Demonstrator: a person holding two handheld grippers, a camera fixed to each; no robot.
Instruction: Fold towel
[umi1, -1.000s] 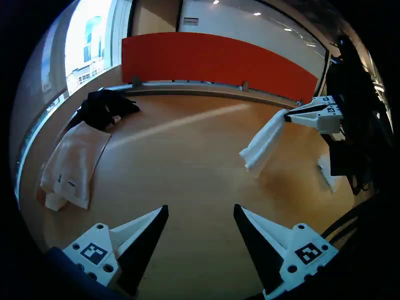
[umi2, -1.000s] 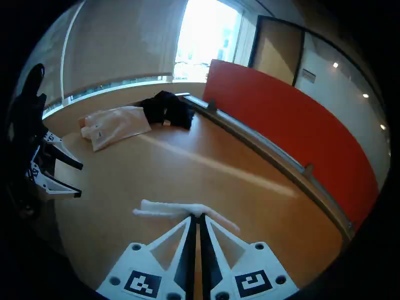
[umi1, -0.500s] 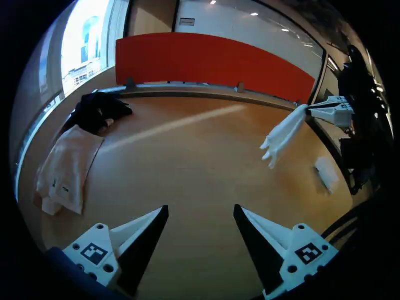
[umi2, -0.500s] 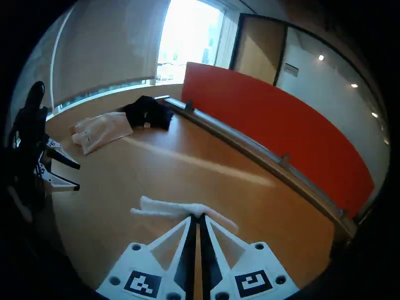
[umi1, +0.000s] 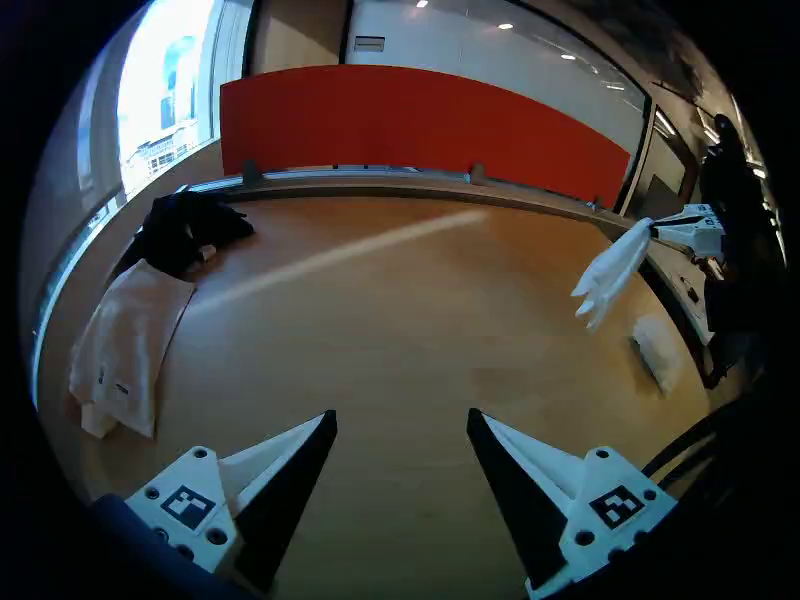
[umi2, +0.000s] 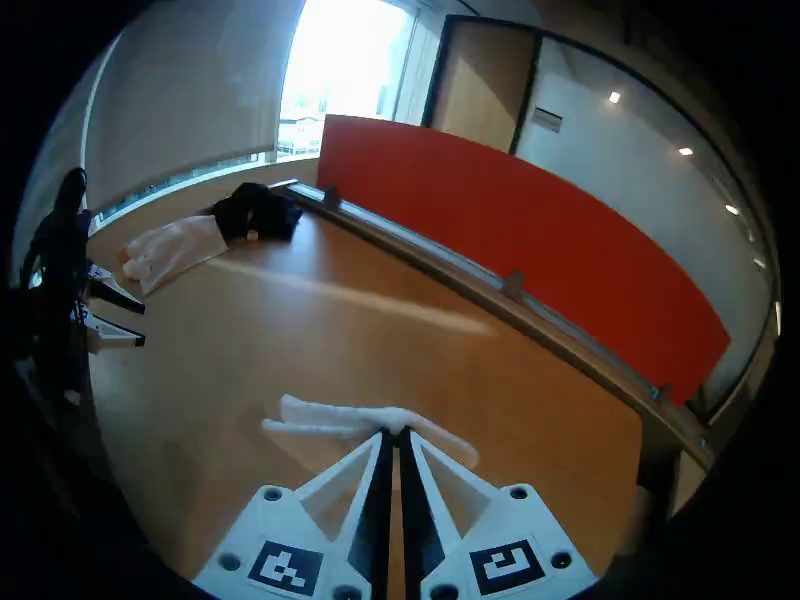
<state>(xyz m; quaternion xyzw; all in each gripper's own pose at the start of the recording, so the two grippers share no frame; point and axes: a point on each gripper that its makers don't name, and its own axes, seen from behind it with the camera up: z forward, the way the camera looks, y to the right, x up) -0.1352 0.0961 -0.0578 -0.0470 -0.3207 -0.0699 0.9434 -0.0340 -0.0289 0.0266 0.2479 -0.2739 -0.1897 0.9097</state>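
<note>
Right gripper (umi2: 397, 437) closed on white towel (umi2: 345, 417), held aloft so it hangs free | left gripper (umi1: 400, 418) wide open, empty

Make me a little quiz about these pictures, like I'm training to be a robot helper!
1. True or false: the left gripper holds the hanging towel.
2. Pick one: the panel behind the table is A blue, B red, C green.
3. Fill the gap: the ___ gripper's jaws are shut on the hanging towel.

Key
1. False: the left gripper's jaws are open with nothing between them.
2. B
3. Right: the right gripper pinches the towel.
</note>
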